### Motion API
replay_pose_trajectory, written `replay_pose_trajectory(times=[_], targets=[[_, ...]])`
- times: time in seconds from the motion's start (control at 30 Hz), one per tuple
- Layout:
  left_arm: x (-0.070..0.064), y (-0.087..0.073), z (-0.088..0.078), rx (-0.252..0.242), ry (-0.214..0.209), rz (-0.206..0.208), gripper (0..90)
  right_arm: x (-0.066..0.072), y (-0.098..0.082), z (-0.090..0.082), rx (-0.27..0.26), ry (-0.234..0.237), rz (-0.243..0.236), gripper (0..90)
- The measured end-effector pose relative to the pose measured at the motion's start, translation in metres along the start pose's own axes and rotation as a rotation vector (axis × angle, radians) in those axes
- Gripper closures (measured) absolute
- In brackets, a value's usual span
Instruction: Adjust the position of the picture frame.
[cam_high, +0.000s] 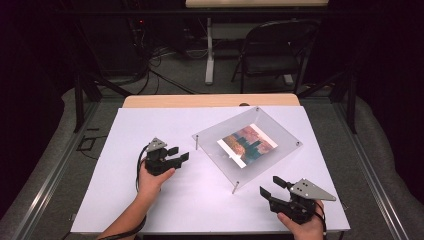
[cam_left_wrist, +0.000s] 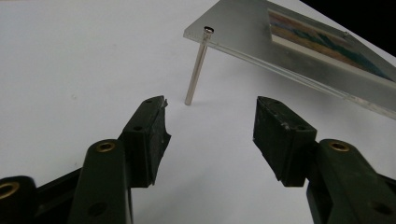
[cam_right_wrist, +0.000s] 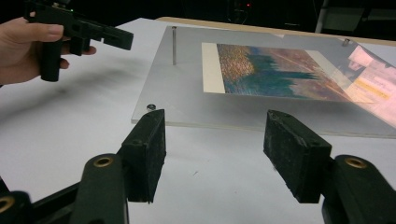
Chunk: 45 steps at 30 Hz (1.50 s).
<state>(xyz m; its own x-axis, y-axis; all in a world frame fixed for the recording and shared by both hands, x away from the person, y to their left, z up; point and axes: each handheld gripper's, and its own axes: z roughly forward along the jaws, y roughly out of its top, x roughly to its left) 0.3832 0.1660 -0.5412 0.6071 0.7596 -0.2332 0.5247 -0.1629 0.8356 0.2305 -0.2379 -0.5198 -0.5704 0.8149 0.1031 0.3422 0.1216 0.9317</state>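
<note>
Left tongs (cam_high: 180, 154), right tongs (cam_high: 272, 186): both apart, empty | white tabletop (cam_high: 150, 130) | dark room, folding chair (cam_high: 275, 50)

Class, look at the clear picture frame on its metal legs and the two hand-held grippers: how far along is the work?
Done: the clear frame stands on its metal legs with the picture inside.
In hand: the left gripper, open, faces the leg at the near corner; the right gripper, open, faces the frame's edge.
Left: neither touches the frame yet; any gripping is still to come.
</note>
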Motion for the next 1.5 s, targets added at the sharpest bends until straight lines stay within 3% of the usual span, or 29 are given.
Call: replay_pose_trajectory(times=[0.23, 0.43, 0.53, 0.83, 1.1, 1.5], targets=[[0.002, 0.009, 0.025, 0.02, 0.022, 0.044, 47.3, -0.002, 0.0, -0.001, -0.004, 0.005, 0.017, 38.3], [0.008, 0.013, 0.039, 0.03, 0.031, 0.024, 51.1, -0.003, -0.001, -0.002, -0.007, 0.006, 0.03, 38.3], [0.01, 0.014, 0.045, 0.04, 0.026, 0.042, 52.1, -0.004, -0.001, -0.002, -0.007, 0.01, 0.041, 38.3], [0.01, 0.015, 0.059, 0.063, 0.047, 0.052, 50.6, -0.005, -0.001, -0.001, -0.006, 0.012, 0.047, 38.3], [0.01, 0.016, 0.067, 0.073, 0.084, 0.06, 59.5, -0.006, -0.002, -0.001, -0.01, 0.02, 0.064, 38.3], [0.004, 0.019, 0.077, 0.084, 0.091, 0.067, 71.2, -0.007, -0.002, -0.001, -0.011, 0.025, 0.071, 38.3]])
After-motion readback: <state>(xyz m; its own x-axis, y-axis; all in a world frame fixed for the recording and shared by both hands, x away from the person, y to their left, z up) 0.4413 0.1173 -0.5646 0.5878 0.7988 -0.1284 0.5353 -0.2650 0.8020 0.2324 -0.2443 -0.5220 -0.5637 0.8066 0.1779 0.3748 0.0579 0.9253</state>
